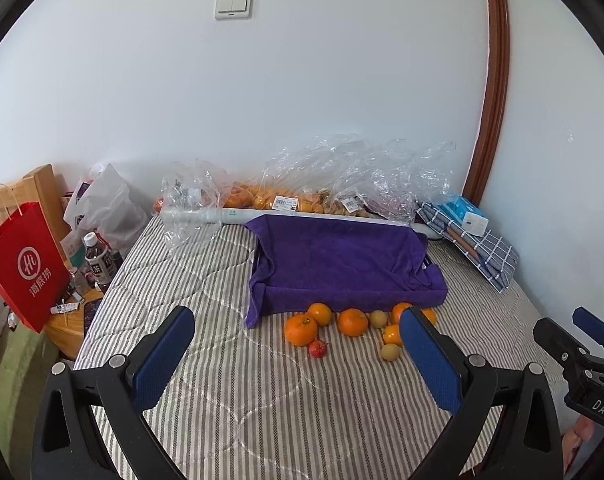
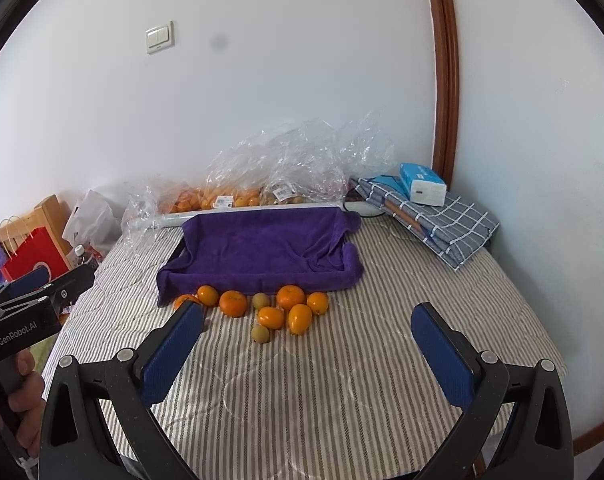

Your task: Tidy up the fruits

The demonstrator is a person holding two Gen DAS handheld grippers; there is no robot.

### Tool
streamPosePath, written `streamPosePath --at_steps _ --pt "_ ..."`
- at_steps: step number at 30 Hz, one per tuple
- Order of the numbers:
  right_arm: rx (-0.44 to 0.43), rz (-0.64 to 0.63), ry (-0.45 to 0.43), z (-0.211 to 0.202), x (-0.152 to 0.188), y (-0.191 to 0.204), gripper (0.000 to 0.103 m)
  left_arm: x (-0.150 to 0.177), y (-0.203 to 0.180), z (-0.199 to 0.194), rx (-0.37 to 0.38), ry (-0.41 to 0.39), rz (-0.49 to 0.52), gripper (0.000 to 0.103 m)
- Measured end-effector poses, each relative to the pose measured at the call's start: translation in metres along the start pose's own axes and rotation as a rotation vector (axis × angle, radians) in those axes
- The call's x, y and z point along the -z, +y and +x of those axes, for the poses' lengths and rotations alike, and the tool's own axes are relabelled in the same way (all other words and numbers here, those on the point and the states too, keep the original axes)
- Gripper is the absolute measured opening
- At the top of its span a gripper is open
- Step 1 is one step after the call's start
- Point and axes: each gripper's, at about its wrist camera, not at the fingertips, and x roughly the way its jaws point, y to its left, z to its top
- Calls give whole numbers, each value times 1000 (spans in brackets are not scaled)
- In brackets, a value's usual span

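Striped bedding (image 1: 230, 408) covered the mattress that served as the work surface, with a white wall behind it and clear plastic bags (image 1: 341, 176) of more fruit heaped along the far edge. Beyond both sets of fingers sat a tray draped in a purple towel (image 1: 341, 264), its hollow bare, and it looked meant as the padded place for the fruit to go. The loose fruit lay in a cluster on the bedding just in front of the tray's near edge: several oranges (image 1: 301, 330), two pale yellow-green fruits (image 2: 260, 334) and one small red fruit (image 1: 317, 348). The left gripper (image 1: 298, 348) hung above the bedding with its blue-padded fingers spread wide and nothing between them; the cluster showed between and just past the fingertips, the largest orange toward the left finger and others partly hidden behind the right one. The right gripper (image 2: 307, 338) was likewise spread and empty, with the fruit ahead of it and nearer its left finger, and bare bedding before its right finger. Each gripper stood well short of the fruit, apparently lined up so either could reach in for a first pick. No fruit had yet been moved into the tray, so the sorting seemed to be at its start.
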Motion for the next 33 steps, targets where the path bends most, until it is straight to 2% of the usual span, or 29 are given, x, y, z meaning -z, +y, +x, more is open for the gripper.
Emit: streamPosePath --at_steps 4,9,12,18,23,26,31,33 --pt "30 -6 15 21 0 1 103 1 7 16 -15 14 -10 103" --pt "3 14 62 51 0 -6 103 3 17 41 -24 34 -15 102" --pt "19 3 84 70 4 -8 103 7 26 57 -38 52 -26 102" --pt "14 -28 154 115 15 -11 97 12 42 89 -12 114 -43 101" --pt "14 -55 201 150 29 -11 69 23 56 119 -14 184 -68 100" --pt "-24 -31 252 171 38 -12 57 28 58 132 -6 205 -58 100" --pt "-64 23 280 200 43 -14 45 37 61 149 -7 231 -65 100" --pt "-101 48 287 208 43 -12 44 39 62 156 6 250 -75 100"
